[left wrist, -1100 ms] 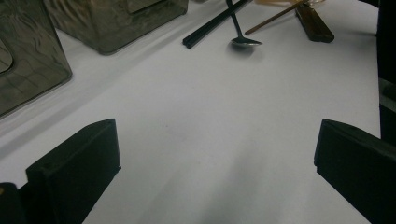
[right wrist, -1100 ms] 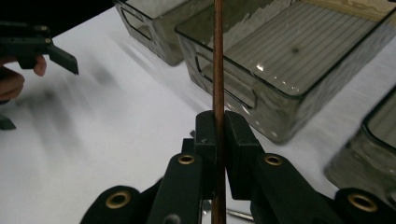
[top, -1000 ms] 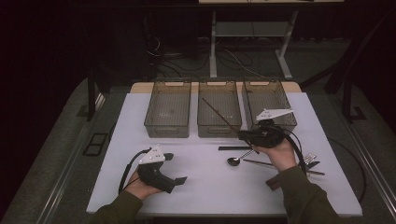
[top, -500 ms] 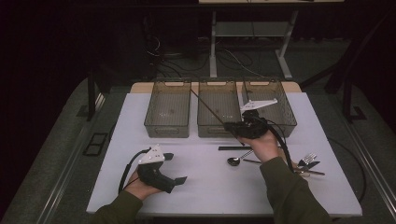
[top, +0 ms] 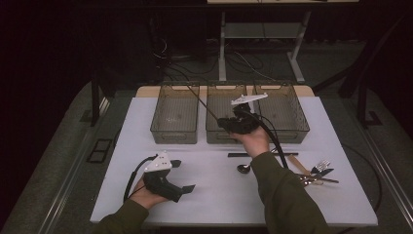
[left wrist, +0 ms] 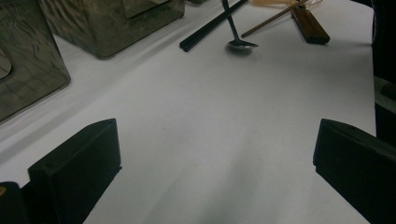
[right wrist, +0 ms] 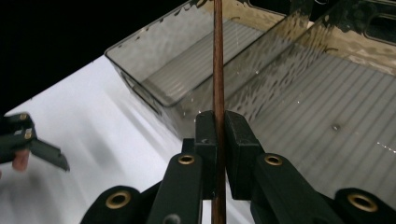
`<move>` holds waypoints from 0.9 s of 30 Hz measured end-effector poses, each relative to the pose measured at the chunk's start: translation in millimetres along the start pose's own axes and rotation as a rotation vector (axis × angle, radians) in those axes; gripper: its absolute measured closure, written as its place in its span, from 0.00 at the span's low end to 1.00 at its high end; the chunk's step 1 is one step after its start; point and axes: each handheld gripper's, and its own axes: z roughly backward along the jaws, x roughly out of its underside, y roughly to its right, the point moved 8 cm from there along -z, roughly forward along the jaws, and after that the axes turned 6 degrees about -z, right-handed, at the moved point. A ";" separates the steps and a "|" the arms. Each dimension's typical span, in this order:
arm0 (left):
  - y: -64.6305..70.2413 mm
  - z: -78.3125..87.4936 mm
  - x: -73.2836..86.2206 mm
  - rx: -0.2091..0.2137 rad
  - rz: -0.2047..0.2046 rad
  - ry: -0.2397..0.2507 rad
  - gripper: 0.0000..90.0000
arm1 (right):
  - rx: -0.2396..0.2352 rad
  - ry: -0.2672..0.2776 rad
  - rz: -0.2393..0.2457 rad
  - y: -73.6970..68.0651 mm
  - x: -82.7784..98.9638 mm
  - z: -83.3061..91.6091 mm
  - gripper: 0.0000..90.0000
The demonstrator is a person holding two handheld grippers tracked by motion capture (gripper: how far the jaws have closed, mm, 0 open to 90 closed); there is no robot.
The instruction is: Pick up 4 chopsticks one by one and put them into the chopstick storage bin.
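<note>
Right tongs clamped on one wooden chopstick above the middle bin; left tongs wide open and empty.

Right tongs [right wrist: 217,135]: jaws pressed onto a brown wooden chopstick [right wrist: 218,60], which runs up and away over the clear middle bin [top: 225,132], its far end slanting toward the left bin [top: 175,122]. Left tongs [top: 182,175]: jaws spread wide, nothing between them, resting low over the white desk [top: 214,195] near its front-left corner. Third bin [top: 287,117] in the same row along the desk's back edge. Loose on the desk toward its right edge: spoon [top: 243,168], black chopsticks [top: 248,154], fork [top: 321,166], wooden-handled utensil [top: 297,165].
</note>
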 end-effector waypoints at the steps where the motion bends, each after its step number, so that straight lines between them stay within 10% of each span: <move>1: 0.1 0.2 0.1 0.002 -0.001 -0.003 0.00 | 0.000 0.000 0.000 0.0 0.0 0.0 0.93; 27: 1.7 -1.7 0.7 0.018 -0.019 -0.017 0.00 | 0.057 0.050 -0.026 -24.3 -53.3 -78.1 0.93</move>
